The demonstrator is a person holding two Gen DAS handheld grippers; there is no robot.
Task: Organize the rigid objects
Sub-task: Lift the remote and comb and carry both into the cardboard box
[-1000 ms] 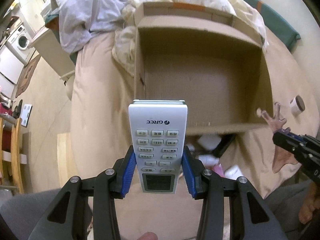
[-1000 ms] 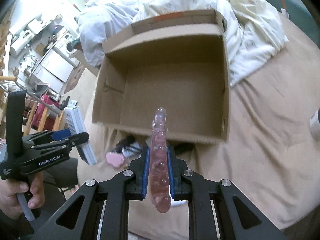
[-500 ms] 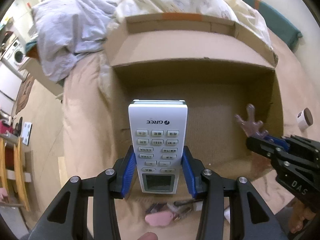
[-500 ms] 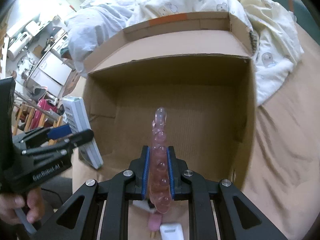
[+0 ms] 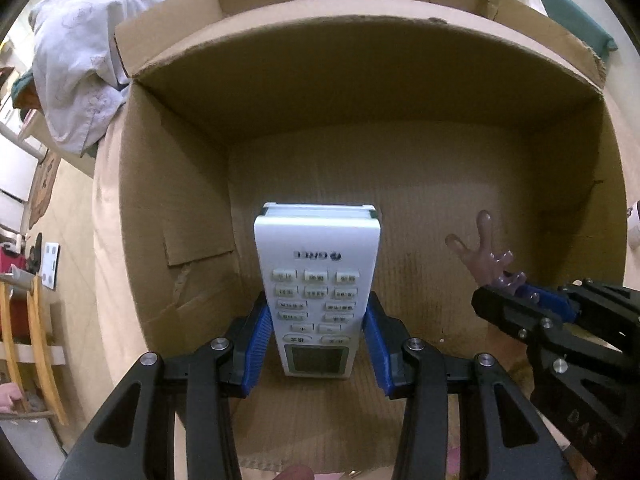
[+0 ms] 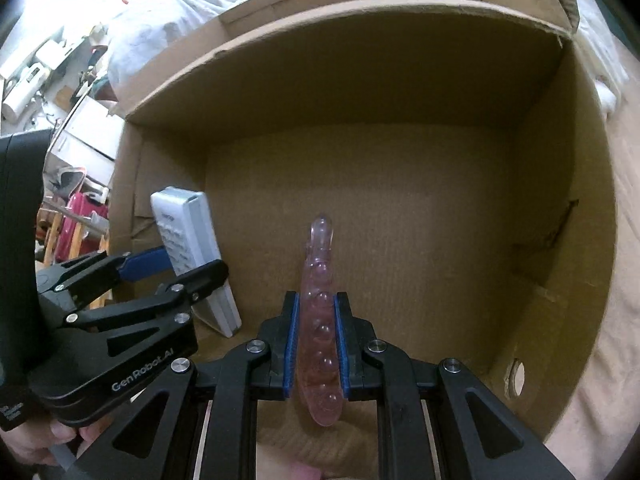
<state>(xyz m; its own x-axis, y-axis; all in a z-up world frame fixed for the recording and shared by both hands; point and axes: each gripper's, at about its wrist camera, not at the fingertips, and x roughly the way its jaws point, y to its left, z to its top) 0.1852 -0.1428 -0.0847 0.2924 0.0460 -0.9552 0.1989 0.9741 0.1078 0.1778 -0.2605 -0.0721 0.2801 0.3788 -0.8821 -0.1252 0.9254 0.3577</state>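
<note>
My left gripper (image 5: pixel 316 344) is shut on a white air-conditioner remote (image 5: pixel 316 280), held inside an open cardboard box (image 5: pixel 360 80) just above its floor. My right gripper (image 6: pixel 317 344) is shut on a clear pink plastic hand-shaped piece (image 6: pixel 318 304), also inside the box, to the right of the remote. The pink piece (image 5: pixel 486 258) and right gripper (image 5: pixel 520 304) show in the left wrist view. The remote (image 6: pixel 192 256) and left gripper (image 6: pixel 160 268) show in the right wrist view. The box (image 6: pixel 400 80) holds nothing else.
The box lies on a beige bedsheet (image 6: pixel 624 320) with its opening towards me. Crumpled white bedding (image 5: pixel 80 60) lies behind and left of it. A small white jar (image 5: pixel 634 224) sits right of the box. Furniture and a wooden chair (image 5: pixel 24 340) stand on the floor at left.
Both grippers moved forward together, from in front of the box to inside it, carrying the remote and the pink piece. Both grips are unchanged.
</note>
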